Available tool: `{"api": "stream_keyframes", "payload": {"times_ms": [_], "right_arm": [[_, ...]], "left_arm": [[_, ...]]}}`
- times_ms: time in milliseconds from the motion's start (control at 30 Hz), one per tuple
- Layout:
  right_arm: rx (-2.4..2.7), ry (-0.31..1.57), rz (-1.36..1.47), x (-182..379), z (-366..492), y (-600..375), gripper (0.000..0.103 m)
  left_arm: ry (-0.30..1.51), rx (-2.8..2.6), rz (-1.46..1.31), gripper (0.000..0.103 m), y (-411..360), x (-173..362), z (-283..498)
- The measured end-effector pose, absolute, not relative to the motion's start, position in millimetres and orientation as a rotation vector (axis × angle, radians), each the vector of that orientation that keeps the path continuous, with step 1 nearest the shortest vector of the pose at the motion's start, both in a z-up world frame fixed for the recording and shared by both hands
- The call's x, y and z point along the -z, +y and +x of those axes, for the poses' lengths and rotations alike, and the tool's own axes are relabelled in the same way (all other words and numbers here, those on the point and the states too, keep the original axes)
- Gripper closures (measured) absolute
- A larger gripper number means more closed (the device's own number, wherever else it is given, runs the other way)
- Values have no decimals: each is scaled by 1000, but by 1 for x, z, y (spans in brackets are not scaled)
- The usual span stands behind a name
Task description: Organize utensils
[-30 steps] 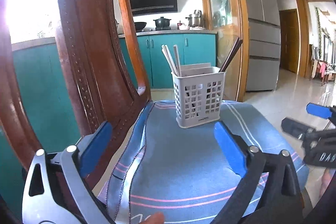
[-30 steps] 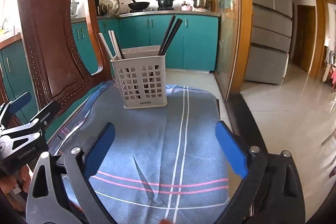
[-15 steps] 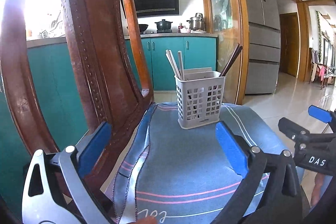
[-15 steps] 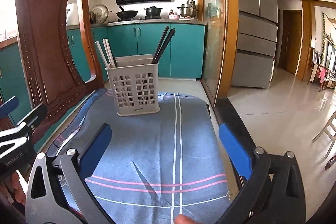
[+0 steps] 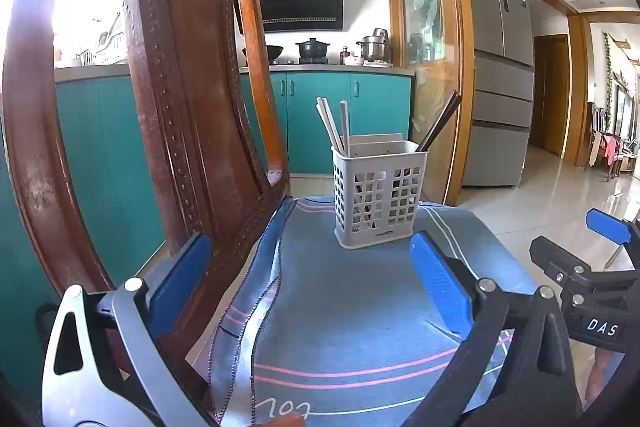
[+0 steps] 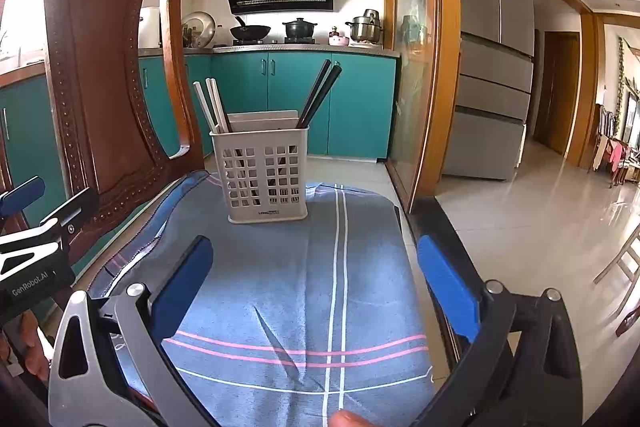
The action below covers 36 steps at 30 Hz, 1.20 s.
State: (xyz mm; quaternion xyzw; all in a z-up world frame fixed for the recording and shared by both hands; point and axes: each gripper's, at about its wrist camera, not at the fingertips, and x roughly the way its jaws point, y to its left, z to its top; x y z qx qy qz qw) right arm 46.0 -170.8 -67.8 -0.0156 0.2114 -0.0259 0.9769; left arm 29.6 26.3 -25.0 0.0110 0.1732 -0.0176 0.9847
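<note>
A pale grey slotted utensil holder [image 5: 378, 195] [image 6: 264, 173] stands upright at the far end of a blue striped cloth [image 5: 352, 307] [image 6: 288, 287] on a chair seat. Pale chopsticks [image 5: 330, 125] [image 6: 210, 105] lean in its left side. Dark chopsticks [image 5: 438, 127] [image 6: 318, 93] lean in its right side. My left gripper [image 5: 310, 283] is open and empty, well short of the holder. My right gripper [image 6: 314, 283] is open and empty, also short of it. The right gripper shows at the right edge of the left wrist view [image 5: 600, 267].
The carved wooden chair back [image 5: 172, 99] [image 6: 104, 67] rises on the left. Teal kitchen cabinets [image 6: 304, 99] and a stove with pots stand behind. A grey fridge [image 6: 492, 67] and a wooden door frame [image 6: 440, 47] stand to the right, with tiled floor [image 6: 540, 211] below.
Both grippers have drawn back and tilted up a little; the holder sits lower and slightly farther in both views. Nothing was grasped or released.
</note>
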Motion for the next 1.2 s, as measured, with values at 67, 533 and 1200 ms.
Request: {"api": "stream_keyframes", "payload": {"times_ms": [67,533,1200], "right_arm": [[53,427,-28,68,45,-172,3],[55,432,-33,71,48,-169,3],[57,460,-30,77,52,-169,3]], "left_arm": [[350,20,23,4,27,26,29],[376,56,30,4,24,28,33],[408,71,-20,4,28,31,34]]}}
